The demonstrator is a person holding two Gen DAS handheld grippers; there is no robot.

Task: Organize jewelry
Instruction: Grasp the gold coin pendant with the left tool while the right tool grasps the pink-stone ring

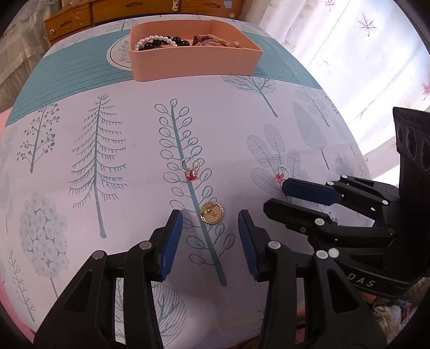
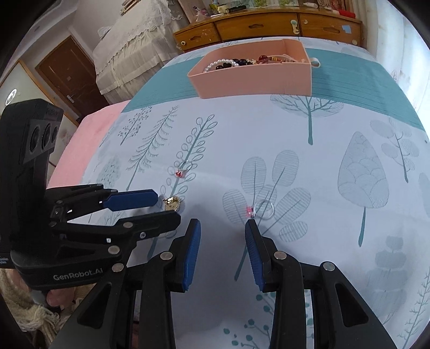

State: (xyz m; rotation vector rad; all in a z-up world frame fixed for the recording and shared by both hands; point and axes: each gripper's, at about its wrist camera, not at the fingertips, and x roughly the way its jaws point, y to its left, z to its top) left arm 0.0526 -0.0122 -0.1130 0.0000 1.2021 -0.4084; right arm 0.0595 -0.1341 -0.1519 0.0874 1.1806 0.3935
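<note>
A round gold brooch lies on the tree-print cloth between the tips of my open left gripper; it also shows in the right wrist view. A silver ring with a red stone lies just beyond it. A second ring with a pink stone lies just ahead of my open right gripper, near its right fingertip. In the left wrist view this ring touches the tip of the right gripper. The left gripper appears at the left of the right wrist view.
A pink open box with pearl and dark bead bracelets stands at the far middle of the table. A wooden drawer cabinet stands behind the table. Curtains hang at the right. A pink cloth covers the table's left side.
</note>
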